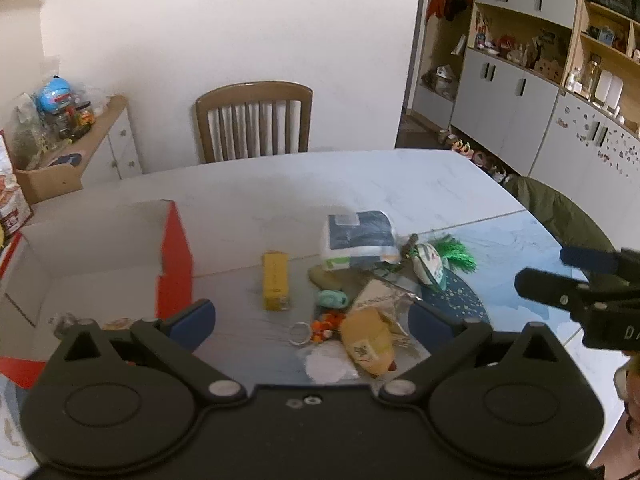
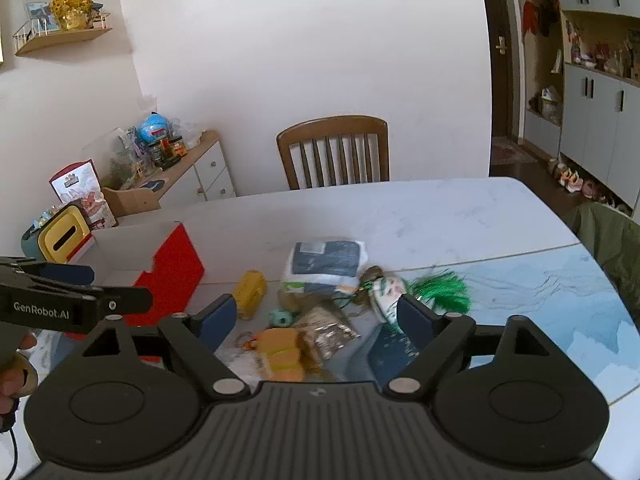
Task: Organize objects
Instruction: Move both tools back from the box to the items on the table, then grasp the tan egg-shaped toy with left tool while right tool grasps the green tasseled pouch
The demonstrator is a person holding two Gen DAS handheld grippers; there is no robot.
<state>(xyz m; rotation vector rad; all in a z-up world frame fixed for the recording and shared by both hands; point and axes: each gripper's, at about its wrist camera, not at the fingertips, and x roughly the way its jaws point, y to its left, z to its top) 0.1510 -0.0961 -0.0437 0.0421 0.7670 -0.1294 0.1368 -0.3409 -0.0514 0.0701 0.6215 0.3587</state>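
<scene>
A pile of small things lies mid-table: a yellow box, a blue-and-white packet, a green tassel toy, a mint lump, a silvery packet and a yellow pouch. A red-and-white open box stands to their left. My left gripper hovers open just short of the pile, nothing between its pads. My right gripper is open too, over the pouch and silvery packet, holding nothing.
A wooden chair stands at the table's far side. An olive-draped chair is at the right edge. A cluttered low cabinet is at the left and wall shelving at the right. A dark blue mat lies under the pile's right side.
</scene>
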